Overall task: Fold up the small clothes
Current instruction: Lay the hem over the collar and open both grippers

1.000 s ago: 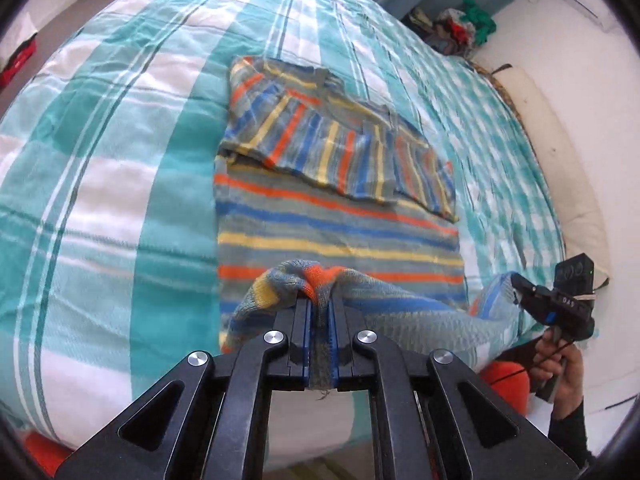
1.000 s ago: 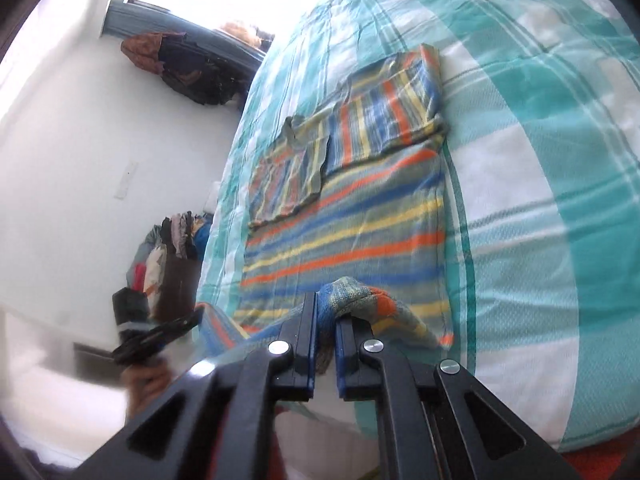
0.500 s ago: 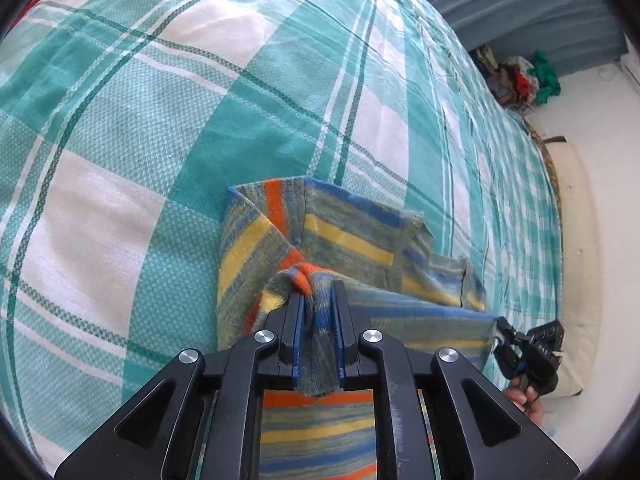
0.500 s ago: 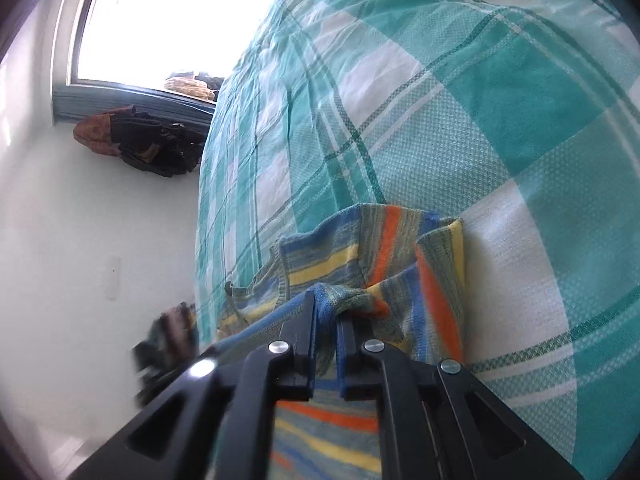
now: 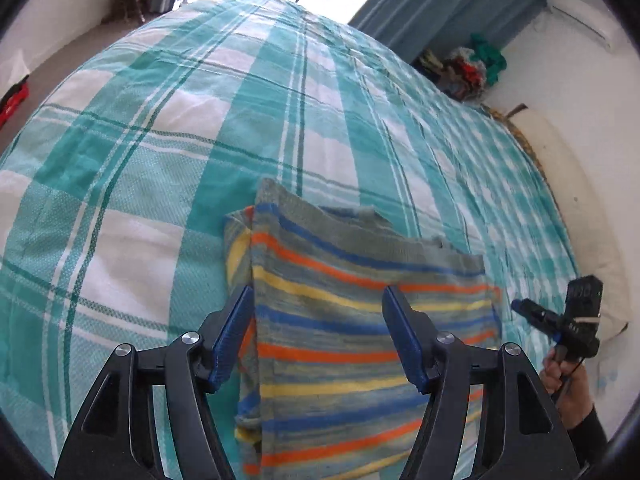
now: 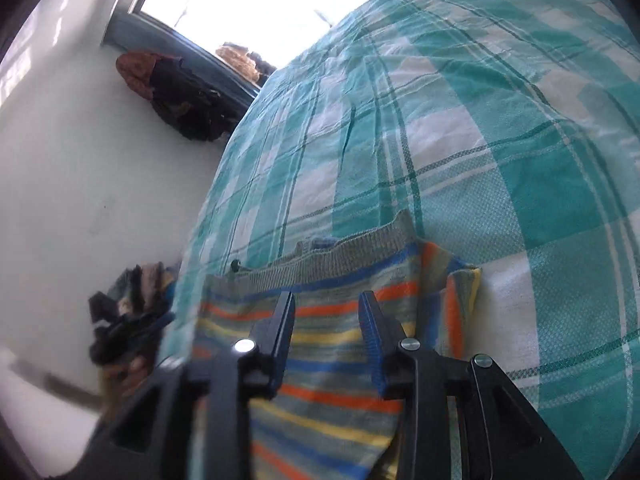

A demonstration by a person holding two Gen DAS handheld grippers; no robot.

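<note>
Both the left tool (image 5: pixel 318 308) and right tool (image 6: pixel 326 312) have just been opening, nothing gripped.

We find no readable text, label, brand, number or sign in either view. The striped sweater (image 5: pixel 360 320) carries only coloured bands, no print or tag we can read. The checked bedspread (image 5: pixel 160 160) around the sweater is plain pattern. The camera block on the right gripper (image 5: pixel 532 312), off the sweater's right edge in the left wrist view, shows small pale marks too tiny to make out. The red item (image 5: pixel 14 100) on the floor, far left of the sweater, has white marks we cannot read.
</note>
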